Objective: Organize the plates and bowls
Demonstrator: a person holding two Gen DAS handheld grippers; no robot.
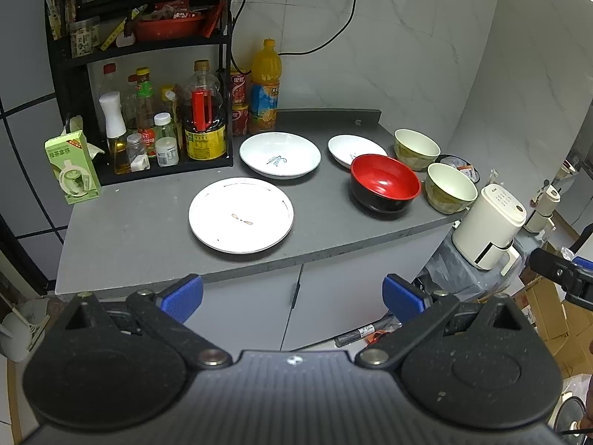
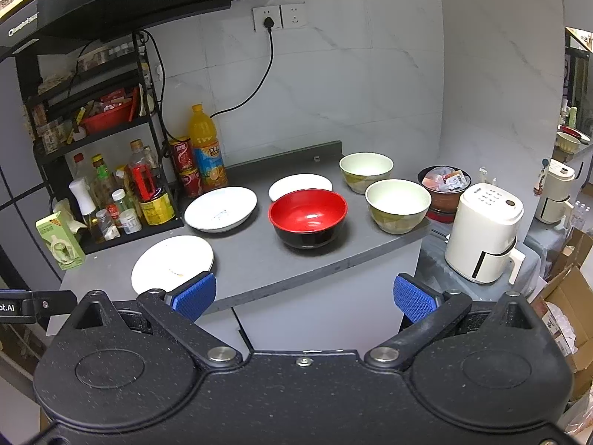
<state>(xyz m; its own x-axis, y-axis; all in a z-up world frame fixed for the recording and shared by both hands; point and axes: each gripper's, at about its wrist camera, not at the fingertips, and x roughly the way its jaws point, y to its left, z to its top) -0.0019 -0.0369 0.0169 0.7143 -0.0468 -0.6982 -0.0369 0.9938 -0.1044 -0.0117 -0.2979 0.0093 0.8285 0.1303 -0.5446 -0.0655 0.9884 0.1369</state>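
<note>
Both tongs spread, empty: left tongs [image 1: 292, 298], right tongs [image 2: 304, 296]; red bowl [image 2: 308, 215] on counter [image 2: 259, 259].

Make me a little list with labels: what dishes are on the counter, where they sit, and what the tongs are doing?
plates: flat plate at the front; deep plate behind it; small plate behind the red bowl
bowls: red bowl in the middle; two cream bowls to its right
stacked: nothing, all apart or side by side
counter: grey
left tongs: open, holding nothing, short of the counter
right tongs: open, holding nothing
</note>
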